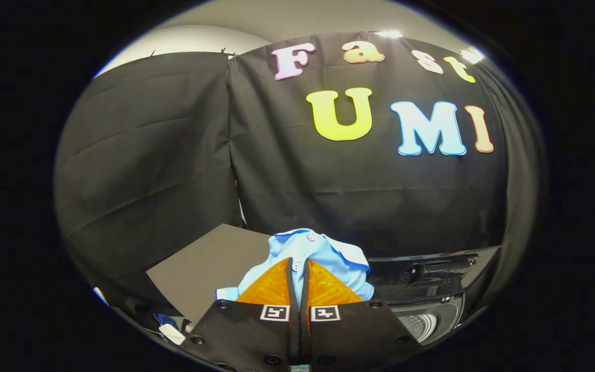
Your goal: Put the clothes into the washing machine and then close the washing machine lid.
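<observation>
Orange fingers [277, 287] of the claw [297, 268] are pinched almost together on a light blue shirt [328, 256] at lower centre, bunched, with a dark-trimmed collar and white buttons. Right of it, the dark washer [432, 289] stands with its lid [442, 266] up and its pale drum [421, 325] showing.

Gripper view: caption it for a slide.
Tongs shut on a light blue shirt, held up beside the open washing machine.
</observation>
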### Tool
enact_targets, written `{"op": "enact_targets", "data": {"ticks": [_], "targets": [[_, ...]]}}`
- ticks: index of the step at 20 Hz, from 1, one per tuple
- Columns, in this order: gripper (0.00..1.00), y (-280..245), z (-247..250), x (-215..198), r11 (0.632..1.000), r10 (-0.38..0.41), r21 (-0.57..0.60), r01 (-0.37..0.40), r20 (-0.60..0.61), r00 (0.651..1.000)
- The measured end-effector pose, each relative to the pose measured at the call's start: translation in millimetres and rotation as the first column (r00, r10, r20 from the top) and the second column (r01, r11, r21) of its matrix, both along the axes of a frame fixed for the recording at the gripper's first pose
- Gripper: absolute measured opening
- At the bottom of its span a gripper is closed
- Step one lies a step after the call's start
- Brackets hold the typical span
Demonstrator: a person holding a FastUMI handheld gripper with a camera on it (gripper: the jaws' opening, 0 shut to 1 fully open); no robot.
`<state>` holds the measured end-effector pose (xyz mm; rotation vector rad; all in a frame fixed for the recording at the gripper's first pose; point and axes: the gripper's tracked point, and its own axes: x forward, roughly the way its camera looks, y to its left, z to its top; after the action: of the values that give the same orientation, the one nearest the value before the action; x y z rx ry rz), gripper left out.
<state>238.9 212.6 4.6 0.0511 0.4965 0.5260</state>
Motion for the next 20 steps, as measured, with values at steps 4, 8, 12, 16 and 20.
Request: {"op": "enact_targets", "data": {"ticks": [4, 8, 12, 16, 20], "targets": [[0.01, -33, -3, 7, 0.999, -0.052, 0.0, 0.052, -0.007, 0.999], [0.01, -67, -10, 13, 0.995, -0.103, -0.013, 0.103, -0.013, 0.995], [0.01, -95, -15, 16, 0.989, -0.144, -0.027, 0.144, -0.019, 0.989], [0.01, -117, -24, 19, 0.984, -0.172, -0.045, 0.17, -0.03, 0.985], [0.01, -139, -35, 21, 0.978, -0.198, -0.071, 0.195, -0.038, 0.979]]}}
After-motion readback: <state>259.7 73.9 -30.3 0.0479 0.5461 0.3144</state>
